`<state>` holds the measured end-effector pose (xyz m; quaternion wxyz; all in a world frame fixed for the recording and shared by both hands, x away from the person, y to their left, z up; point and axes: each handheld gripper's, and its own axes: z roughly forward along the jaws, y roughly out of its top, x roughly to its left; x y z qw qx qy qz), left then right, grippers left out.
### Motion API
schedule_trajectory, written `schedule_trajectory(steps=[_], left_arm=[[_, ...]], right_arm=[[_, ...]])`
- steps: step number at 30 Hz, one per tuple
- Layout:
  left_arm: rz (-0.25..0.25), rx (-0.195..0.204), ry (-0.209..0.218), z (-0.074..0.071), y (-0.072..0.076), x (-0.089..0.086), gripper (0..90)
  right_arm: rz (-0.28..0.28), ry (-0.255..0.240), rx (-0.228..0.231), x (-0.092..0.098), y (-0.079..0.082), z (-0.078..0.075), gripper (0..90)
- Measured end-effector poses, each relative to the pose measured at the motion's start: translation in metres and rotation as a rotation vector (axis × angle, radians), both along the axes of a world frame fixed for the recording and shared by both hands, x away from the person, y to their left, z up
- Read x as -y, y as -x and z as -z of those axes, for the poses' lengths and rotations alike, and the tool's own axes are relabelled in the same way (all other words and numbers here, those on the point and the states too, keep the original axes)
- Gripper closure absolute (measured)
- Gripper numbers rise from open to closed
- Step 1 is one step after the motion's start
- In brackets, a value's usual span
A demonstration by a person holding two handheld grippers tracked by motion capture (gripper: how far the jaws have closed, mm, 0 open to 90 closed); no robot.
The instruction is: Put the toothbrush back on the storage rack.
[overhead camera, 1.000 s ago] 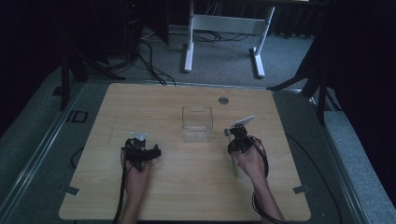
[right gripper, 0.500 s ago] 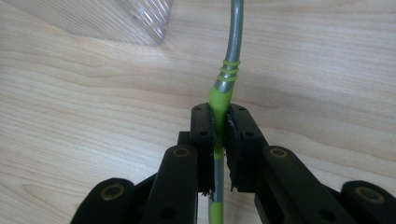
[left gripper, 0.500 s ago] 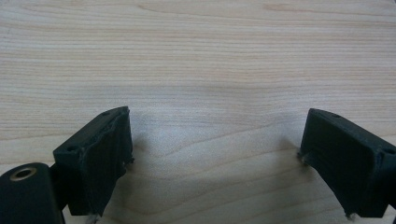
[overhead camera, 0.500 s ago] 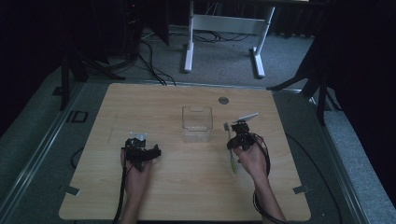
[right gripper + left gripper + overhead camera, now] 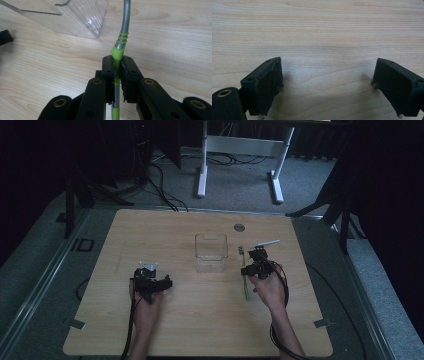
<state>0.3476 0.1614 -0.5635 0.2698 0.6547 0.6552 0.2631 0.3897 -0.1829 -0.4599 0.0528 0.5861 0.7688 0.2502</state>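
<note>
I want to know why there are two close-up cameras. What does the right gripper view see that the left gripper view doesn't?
Right gripper view: the right hand-held gripper shut on a green and grey toothbrush, with a corner of the clear plastic box behind it. Left gripper view: the left hand-held gripper with jaws wide apart and nothing between them. Both show black jaws and the wooden table.

I see a pale wooden tabletop (image 5: 165, 240) with a small round grey metal disc (image 5: 239, 227) set near its far edge. Beyond it, on grey carpet (image 5: 240, 182), stands a white metal desk frame (image 5: 240, 145) with two feet. Black cables (image 5: 160, 185) trail over the carpet at the left. Small grey tape tabs (image 5: 76, 324) sit at the near corners.
</note>
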Motion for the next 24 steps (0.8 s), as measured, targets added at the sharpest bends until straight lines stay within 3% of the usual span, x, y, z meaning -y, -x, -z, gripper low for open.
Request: schedule_trajectory(steps=[6, 24], left_arm=[[0.000, 0.000, 0.001, 0.000, 0.000, 0.000, 9.5], [-0.002, 0.001, 0.003, 0.000, 0.000, 0.000, 9.5]], right_arm=[[-0.022, -0.026, 0.024, -0.002, 0.001, -0.003, 82.0], [-0.011, -0.121, 0.080, 0.001, 0.001, -0.014, 81.9]])
